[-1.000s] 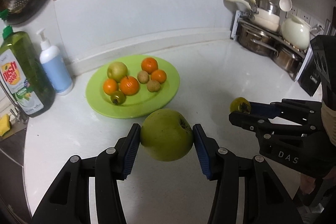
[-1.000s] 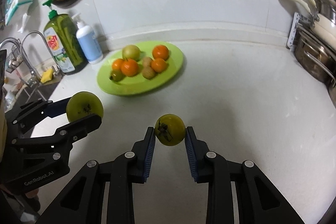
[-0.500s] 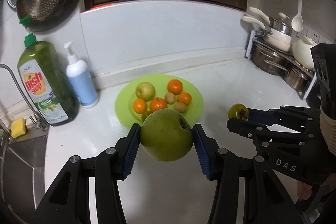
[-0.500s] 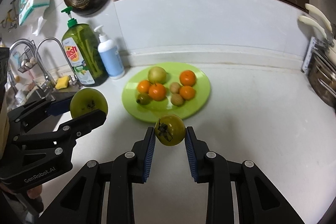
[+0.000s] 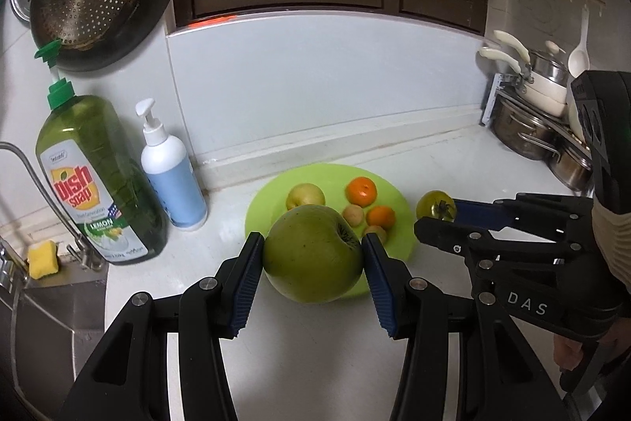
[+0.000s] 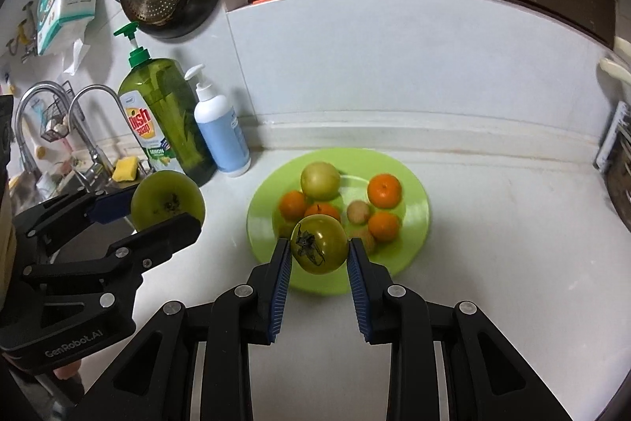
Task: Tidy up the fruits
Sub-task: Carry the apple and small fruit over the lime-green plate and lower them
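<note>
My left gripper (image 5: 312, 255) is shut on a large green apple (image 5: 313, 253), held above the counter in front of the green plate (image 5: 268, 208). My right gripper (image 6: 319, 251) is shut on a small green tomato (image 6: 320, 244), held over the near rim of the plate (image 6: 414, 235). The plate holds a yellow-green apple (image 6: 320, 180), several oranges (image 6: 384, 190) and small brown fruits (image 6: 358, 212). The right gripper with its tomato (image 5: 435, 206) shows in the left wrist view, the left gripper with its apple (image 6: 167, 202) in the right wrist view.
A green dish soap bottle (image 5: 98, 180) and a white-blue pump bottle (image 5: 171, 180) stand left of the plate at the wall. A sink with tap (image 6: 84, 129) and yellow sponge (image 5: 43, 259) lies far left. Pots on a rack (image 5: 528, 129) stand at the right.
Both grippers have risen and pulled back with their fruit still held. The plate now sits further off and more of the wall and cupboards shows.
</note>
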